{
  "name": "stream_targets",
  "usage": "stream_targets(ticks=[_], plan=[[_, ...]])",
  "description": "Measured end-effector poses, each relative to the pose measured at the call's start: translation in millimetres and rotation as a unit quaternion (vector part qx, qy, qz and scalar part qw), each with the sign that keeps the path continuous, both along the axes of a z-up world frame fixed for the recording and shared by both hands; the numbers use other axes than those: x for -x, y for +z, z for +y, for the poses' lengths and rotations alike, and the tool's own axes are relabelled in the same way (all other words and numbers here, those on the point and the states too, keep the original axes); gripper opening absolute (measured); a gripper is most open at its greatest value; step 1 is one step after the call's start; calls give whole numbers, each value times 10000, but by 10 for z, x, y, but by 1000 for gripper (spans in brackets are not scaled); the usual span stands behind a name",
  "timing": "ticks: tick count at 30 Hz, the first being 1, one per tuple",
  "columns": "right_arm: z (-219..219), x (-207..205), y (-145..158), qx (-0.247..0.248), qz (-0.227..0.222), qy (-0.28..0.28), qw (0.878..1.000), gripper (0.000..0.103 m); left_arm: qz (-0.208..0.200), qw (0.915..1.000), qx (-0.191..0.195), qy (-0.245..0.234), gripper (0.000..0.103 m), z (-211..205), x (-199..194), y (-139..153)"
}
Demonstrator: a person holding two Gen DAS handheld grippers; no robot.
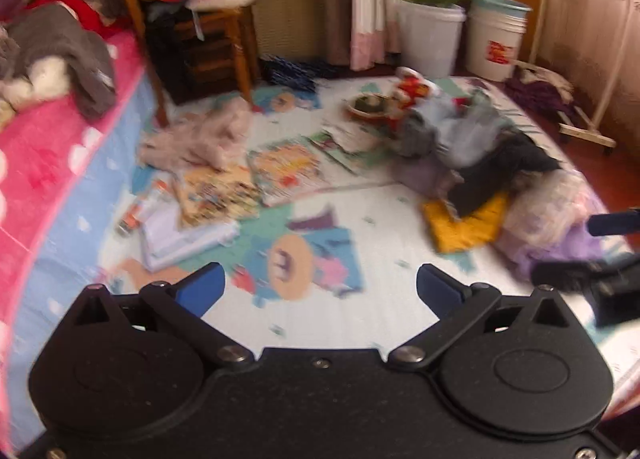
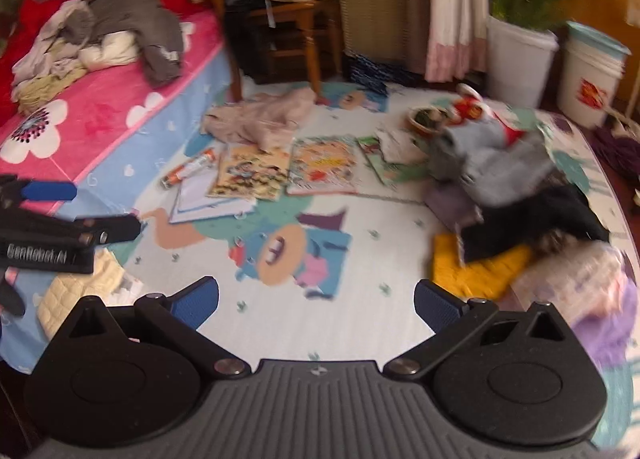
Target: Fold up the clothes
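A: Start at your jaws. Your left gripper [image 1: 320, 287] is spread as wide as it goes with only the play mat [image 1: 320, 323] showing between the blue pads, and your right gripper [image 2: 316, 301] stands just as wide and just as empty. Neither has hold of any cloth.

B: So you're between garments. Where is the next one?

A: The clothes pile [image 2: 516, 195] lies on the mat at centre right of both views: grey, black and pale pieces heaped over a yellow quilted piece [image 2: 476, 271], with a lilac garment [image 2: 612, 323] at the lower right edge. It probably sits there to keep it in reach of your right hand.

B: And the clear patch under your jaws?

A: It looks kept free as the folding spot. The picture books [image 2: 288, 171] sit beyond it, mid-frame, and a beige garment [image 2: 260, 119] lies loose by the chair [image 2: 296, 27]. More laundry is heaped on the pink bedspread [image 2: 104, 119], upper left.
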State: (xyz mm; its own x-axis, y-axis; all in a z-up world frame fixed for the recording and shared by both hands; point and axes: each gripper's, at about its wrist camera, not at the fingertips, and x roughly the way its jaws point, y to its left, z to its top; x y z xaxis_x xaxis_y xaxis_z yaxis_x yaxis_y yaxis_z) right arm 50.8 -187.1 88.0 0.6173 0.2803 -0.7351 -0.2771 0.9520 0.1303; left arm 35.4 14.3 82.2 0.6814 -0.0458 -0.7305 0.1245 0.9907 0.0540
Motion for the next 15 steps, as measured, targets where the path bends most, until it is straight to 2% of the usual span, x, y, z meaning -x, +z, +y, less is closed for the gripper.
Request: stream_targets(ticks=[7,12,15], plan=[[-427,315,-170,23,237,-574,9981,103,296,9988,377,138,103,-379,436,-250],[-531,352,-349,-48,407,-746,9964,103,345,9994,10,70,103,-512,454,-410],[-498,392,-475,34,488,-736,9961,103,429,9988,122,183,103,-487,414,-459]])
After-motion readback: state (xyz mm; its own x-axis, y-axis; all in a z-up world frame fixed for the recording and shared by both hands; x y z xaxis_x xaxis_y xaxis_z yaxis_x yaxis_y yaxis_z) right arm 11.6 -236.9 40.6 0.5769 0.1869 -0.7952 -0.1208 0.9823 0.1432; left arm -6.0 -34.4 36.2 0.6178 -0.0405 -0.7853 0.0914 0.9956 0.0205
